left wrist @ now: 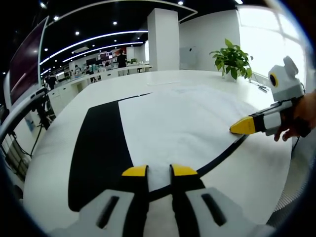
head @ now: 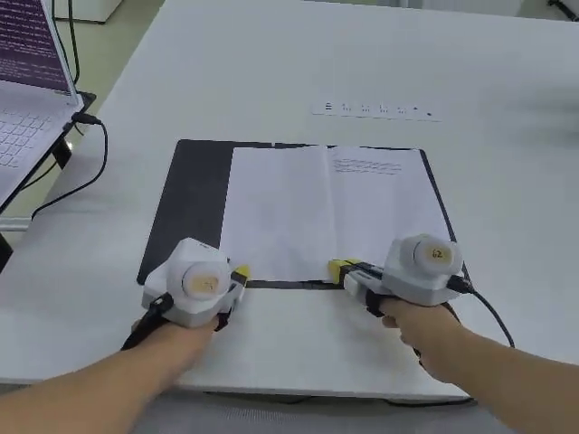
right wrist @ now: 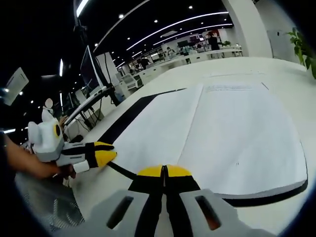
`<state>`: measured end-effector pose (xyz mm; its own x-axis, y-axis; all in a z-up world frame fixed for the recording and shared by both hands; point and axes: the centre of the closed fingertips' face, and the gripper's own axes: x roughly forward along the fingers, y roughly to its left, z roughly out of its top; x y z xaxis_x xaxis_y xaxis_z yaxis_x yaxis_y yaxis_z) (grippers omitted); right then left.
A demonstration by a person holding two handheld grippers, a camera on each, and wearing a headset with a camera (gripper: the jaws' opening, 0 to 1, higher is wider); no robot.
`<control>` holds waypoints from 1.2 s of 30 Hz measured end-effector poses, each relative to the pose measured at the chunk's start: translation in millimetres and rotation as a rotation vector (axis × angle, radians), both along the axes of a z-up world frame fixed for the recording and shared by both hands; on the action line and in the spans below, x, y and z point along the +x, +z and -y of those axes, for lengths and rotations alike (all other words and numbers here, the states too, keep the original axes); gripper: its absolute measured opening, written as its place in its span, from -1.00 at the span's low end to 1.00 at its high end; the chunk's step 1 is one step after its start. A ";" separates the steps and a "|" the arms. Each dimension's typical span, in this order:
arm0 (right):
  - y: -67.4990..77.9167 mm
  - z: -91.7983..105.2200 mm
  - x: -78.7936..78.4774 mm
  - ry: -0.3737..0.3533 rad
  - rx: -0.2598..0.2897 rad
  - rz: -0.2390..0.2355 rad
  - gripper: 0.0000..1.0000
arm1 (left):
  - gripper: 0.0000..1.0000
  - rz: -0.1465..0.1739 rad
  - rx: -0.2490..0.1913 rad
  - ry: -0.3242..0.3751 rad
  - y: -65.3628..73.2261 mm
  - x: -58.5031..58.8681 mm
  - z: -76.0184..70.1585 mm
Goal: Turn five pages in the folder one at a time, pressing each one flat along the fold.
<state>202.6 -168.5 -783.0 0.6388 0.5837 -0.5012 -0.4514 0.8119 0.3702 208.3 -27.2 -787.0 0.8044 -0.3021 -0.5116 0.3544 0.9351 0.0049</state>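
Note:
A black folder (head: pixel 192 203) lies open on the white table, with white pages (head: pixel 298 217) spread on both sides of the fold. My left gripper (head: pixel 241 274) sits at the near left corner of the left page. In the left gripper view its yellow-tipped jaws (left wrist: pixel 159 171) stand slightly apart, and the page's edge (left wrist: pixel 159 181) shows in the gap. My right gripper (head: pixel 336 268) rests at the near edge of the pages just right of the fold, and its jaws (right wrist: pixel 164 171) are shut together with nothing visible between them. The two grippers point toward each other.
An open laptop (head: pixel 23 99) stands at the far left with a black cable (head: pixel 90 163) trailing toward the folder. A small printed strip (head: pixel 375 110) lies beyond the folder. The table's front edge (head: pixel 298 393) runs just under my hands.

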 end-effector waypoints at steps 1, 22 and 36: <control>-0.1 0.0 -2.0 -0.001 0.005 -0.009 -1.00 | -0.70 -0.001 0.001 0.000 -0.2 0.1 0.0; 131.5 47.9 -70.5 -0.139 0.204 -0.067 -1.00 | -0.89 -0.120 -0.133 -0.019 55.3 -8.6 27.0; 163.9 147.5 -91.5 -0.267 0.034 0.055 -0.93 | -0.32 -0.006 -0.201 0.005 161.4 -63.2 34.8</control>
